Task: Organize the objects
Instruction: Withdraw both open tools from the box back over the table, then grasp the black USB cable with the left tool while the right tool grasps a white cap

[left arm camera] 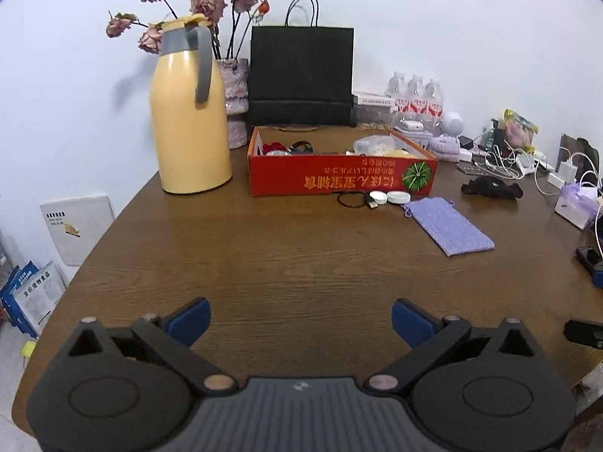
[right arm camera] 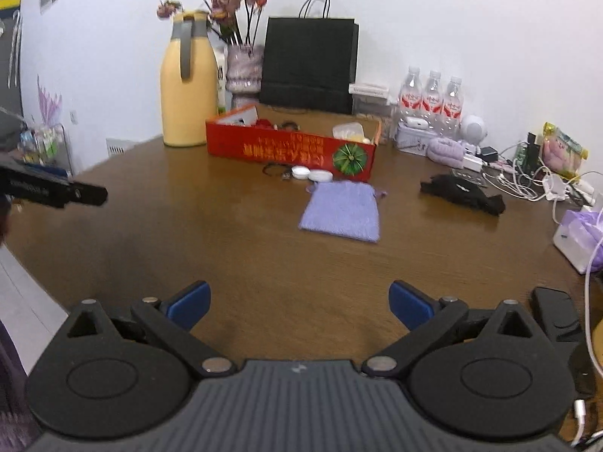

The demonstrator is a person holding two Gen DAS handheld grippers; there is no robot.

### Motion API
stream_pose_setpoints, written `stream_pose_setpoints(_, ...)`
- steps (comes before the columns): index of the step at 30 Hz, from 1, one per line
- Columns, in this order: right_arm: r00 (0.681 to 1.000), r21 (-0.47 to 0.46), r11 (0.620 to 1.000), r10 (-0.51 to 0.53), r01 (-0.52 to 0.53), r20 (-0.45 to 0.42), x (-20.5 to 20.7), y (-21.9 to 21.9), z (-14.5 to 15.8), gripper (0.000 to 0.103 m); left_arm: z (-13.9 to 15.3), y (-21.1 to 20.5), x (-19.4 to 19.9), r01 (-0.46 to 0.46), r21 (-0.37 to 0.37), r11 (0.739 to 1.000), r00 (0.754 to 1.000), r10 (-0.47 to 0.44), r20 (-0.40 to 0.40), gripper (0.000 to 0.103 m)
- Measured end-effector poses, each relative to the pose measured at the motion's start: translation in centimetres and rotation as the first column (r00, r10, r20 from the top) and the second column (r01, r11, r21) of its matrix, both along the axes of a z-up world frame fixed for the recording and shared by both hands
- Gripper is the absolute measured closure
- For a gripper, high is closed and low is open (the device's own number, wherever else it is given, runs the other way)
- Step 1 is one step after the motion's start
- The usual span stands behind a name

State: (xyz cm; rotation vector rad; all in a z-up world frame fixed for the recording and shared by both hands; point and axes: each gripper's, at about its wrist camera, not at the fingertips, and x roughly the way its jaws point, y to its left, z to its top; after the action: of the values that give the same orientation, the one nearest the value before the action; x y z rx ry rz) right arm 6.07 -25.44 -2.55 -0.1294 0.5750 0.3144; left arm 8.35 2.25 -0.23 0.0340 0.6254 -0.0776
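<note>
A red cardboard box (left arm camera: 339,179) (right arm camera: 290,148) holding small items stands mid-table. In front of it lie two white round lids (left arm camera: 390,197) (right arm camera: 312,174), a black hair tie (left arm camera: 350,200) (right arm camera: 274,169) and a lilac cloth pouch (left arm camera: 448,226) (right arm camera: 341,211). A black cloth item (left arm camera: 492,187) (right arm camera: 461,190) lies further right. My left gripper (left arm camera: 300,320) hovers open over the near table with nothing between its blue pads. My right gripper (right arm camera: 297,303) is likewise open and empty, well short of the pouch. The left gripper's tip (right arm camera: 56,190) shows at the left edge of the right wrist view.
A yellow thermos jug (left arm camera: 188,113) (right arm camera: 188,83), a vase of dried roses (left arm camera: 237,90), a black paper bag (left arm camera: 301,75) and three water bottles (left arm camera: 414,96) line the back. Chargers and cables (left arm camera: 527,162) (right arm camera: 527,180) clutter the right side. The brown table's (left arm camera: 264,256) edge curves away on the left.
</note>
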Motion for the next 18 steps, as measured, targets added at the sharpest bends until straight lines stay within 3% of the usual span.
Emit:
stream_pose_setpoints(4,1.0,-0.045,0.999,0.012,-0.013,-0.019,1.6,0.8,-1.5,0.002,-1.1,-0.3,1.5,0.009,0.008,1.0,0.999,-0.009,-0.04,0.001)
stream_pose_setpoints(8,1.0,-0.026,0.999,0.021,-0.021,0.014,5.2,1.0,-1.3,0.009,-1.6,-1.0,4.3,0.045,0.014,0.999,0.998,-0.044,-0.042,0.001)
stream_pose_setpoints(12,0.995,-0.023,0.997,0.073,-0.072,0.068,11.5,1.8,-0.5,0.03,-1.7,-2.6,9.5,0.163,0.003,0.987,0.987,-0.163,-0.009,0.004)
stream_pose_setpoints(14,0.992,-0.003,0.994,0.107,-0.107,0.07,15.3,2.3,-0.3,0.044,-1.9,-3.8,12.6,0.23,0.002,0.973,0.973,-0.23,0.004,0.011)
stream_pose_setpoints(15,0.991,0.017,0.993,0.119,-0.12,0.061,17.2,2.5,-0.2,0.054,-2.1,-4.4,14.3,0.264,0.008,0.965,0.965,-0.264,0.004,0.012)
stream_pose_setpoints(18,0.989,0.081,0.986,0.149,-0.149,0.004,23.7,3.7,-0.3,0.068,-3.0,-6.3,19.7,0.328,0.012,0.944,0.944,-0.328,-0.016,0.022)
